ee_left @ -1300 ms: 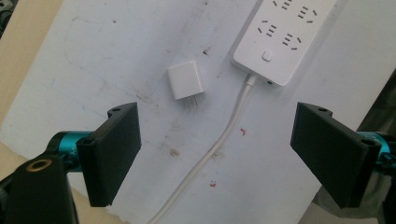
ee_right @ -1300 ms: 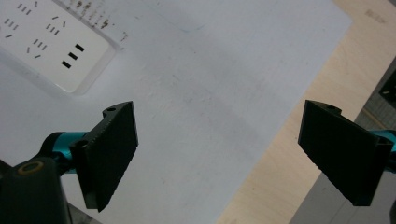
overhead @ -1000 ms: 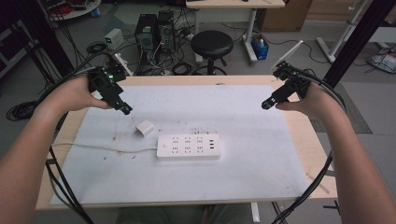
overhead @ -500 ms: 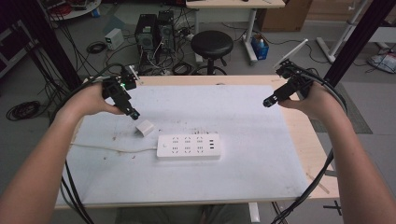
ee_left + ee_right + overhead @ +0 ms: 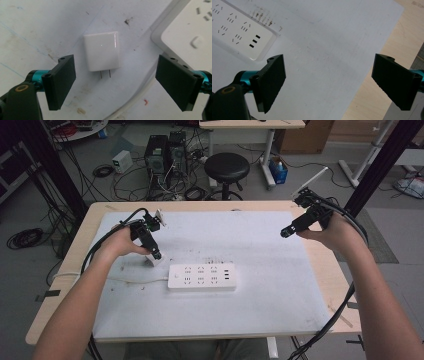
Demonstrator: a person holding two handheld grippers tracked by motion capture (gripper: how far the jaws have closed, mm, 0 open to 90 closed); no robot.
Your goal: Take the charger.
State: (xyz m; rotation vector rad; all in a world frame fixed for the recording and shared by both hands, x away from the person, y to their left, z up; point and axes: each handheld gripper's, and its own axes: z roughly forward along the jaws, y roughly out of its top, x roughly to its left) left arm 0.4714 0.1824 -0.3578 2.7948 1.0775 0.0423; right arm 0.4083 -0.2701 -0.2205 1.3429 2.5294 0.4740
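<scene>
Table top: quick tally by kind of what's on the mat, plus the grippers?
Charger: 1
Power strip: 1
Mat: 1
Grippers: 2, left gripper and right gripper, both open
Total: 5

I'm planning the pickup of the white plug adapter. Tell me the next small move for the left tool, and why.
Probably lower the left tool a little further and close it on the white plug adapter. Its jaws stand wide open with the adapter lying flat between them, untouched, prongs pointing toward the camera. The power strip sits just beside it, so keep the jaw on that side clear of the strip's edge.
</scene>
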